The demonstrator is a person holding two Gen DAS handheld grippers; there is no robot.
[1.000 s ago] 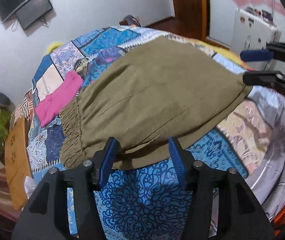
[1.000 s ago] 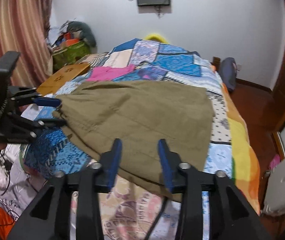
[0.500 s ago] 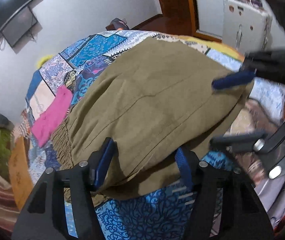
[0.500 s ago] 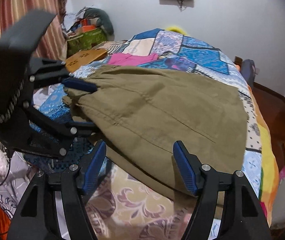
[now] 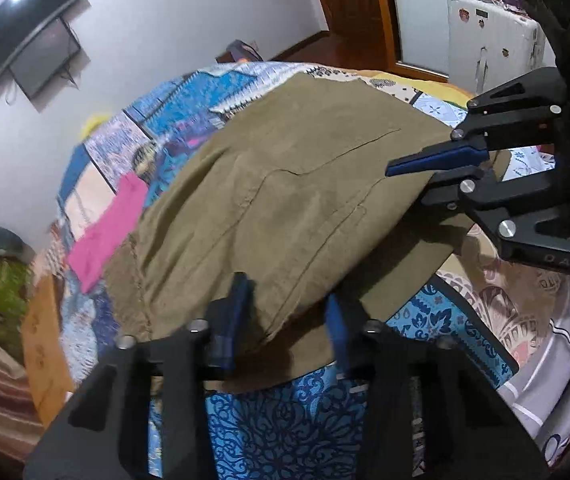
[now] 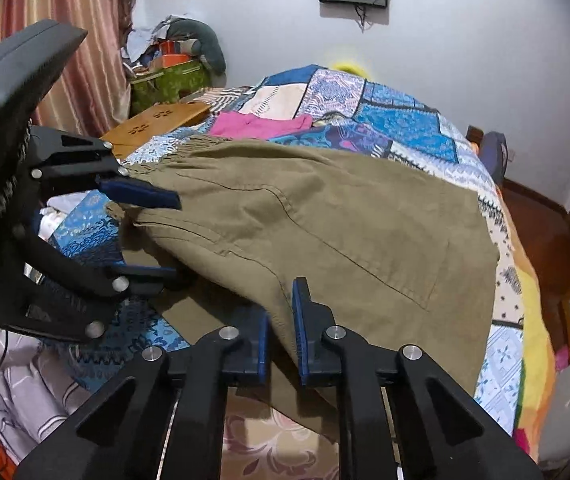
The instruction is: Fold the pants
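Note:
Olive-green pants [image 5: 285, 200] lie spread across the patchwork bed; they also show in the right wrist view [image 6: 345, 220]. My left gripper [image 5: 285, 316] straddles the near edge of the pants close to the elastic waistband, jaws still apart with cloth between them. In the right wrist view this left gripper [image 6: 157, 236] shows open around the fabric edge. My right gripper [image 6: 281, 328] has its jaws close together on the near edge of the pants further toward the leg end. In the left wrist view the right gripper [image 5: 417, 176] pinches the cloth.
A pink garment [image 5: 105, 236] lies on the patchwork bedspread [image 5: 285, 420] beyond the waistband, also visible in the right wrist view [image 6: 261, 124]. A wooden board [image 6: 157, 128] and a heap of clutter [image 6: 173, 64] sit at the bed's far left. Crumpled bedding [image 5: 545, 360] hangs off the near side.
Both grippers moved forward onto the near edge of the pants. The right gripper closed from wide open to pinching the cloth. The left gripper's jaws narrowed around the fabric.

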